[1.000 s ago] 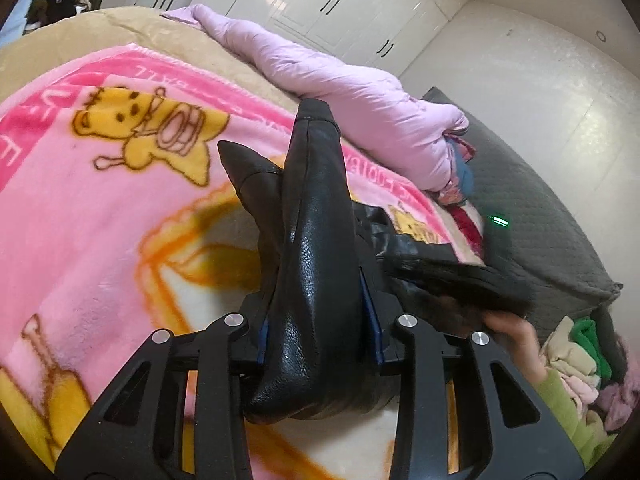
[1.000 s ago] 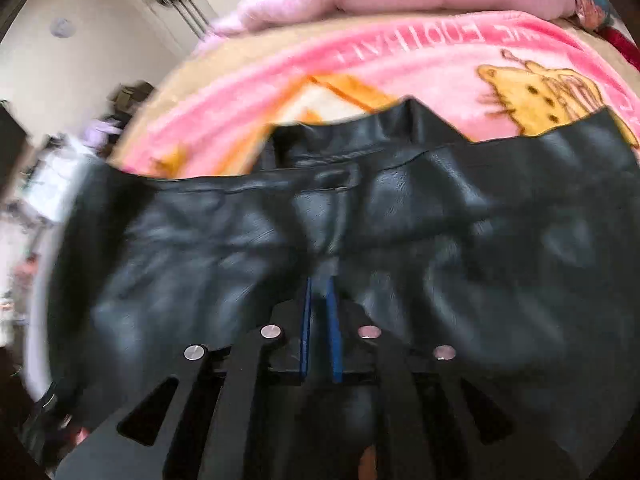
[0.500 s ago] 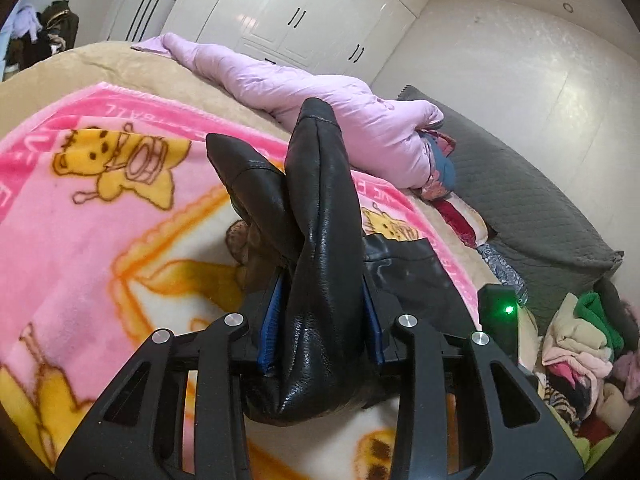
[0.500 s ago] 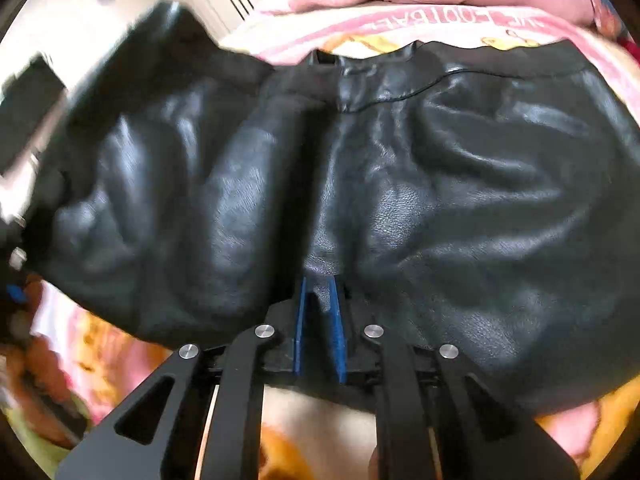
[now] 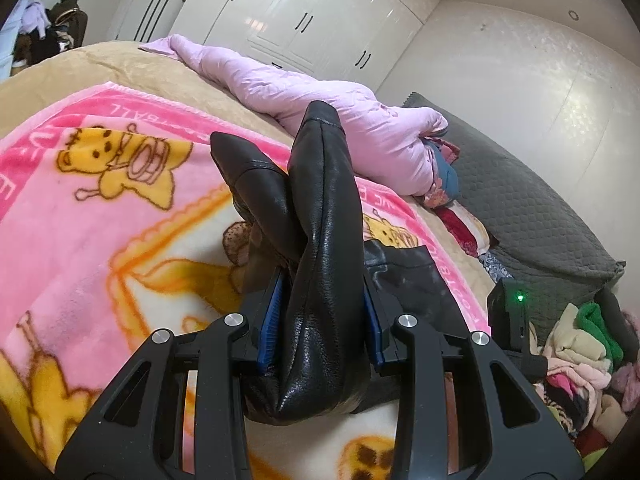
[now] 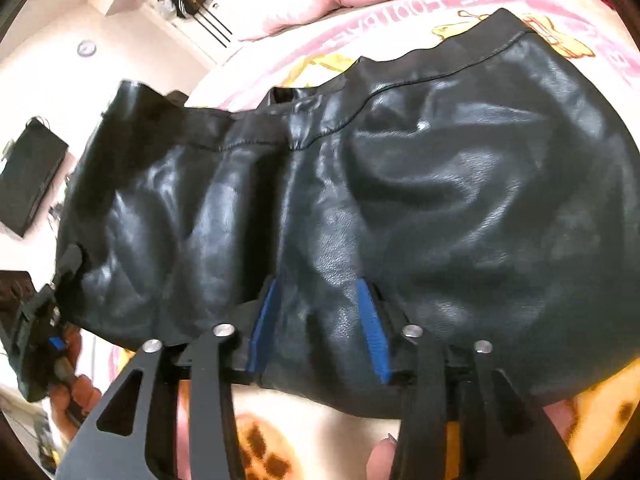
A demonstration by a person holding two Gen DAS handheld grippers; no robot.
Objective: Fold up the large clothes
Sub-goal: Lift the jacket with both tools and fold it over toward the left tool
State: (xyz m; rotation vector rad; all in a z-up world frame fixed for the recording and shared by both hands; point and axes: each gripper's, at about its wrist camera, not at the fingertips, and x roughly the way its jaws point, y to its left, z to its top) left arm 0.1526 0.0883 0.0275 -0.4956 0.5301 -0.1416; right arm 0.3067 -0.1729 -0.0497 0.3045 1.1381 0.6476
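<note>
With our left tool (image 5: 322, 332) pinching a thick bunch of the black leather garment (image 6: 360, 208) lying on the pink blanket (image 5: 80, 208), our right tool (image 6: 318, 328), jaws just spreading around leather ahead, risks letting the fold slide open.

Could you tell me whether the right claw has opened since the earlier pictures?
Yes: the right claw has just been opening, its blue pads now apart over the black leather garment.
</note>
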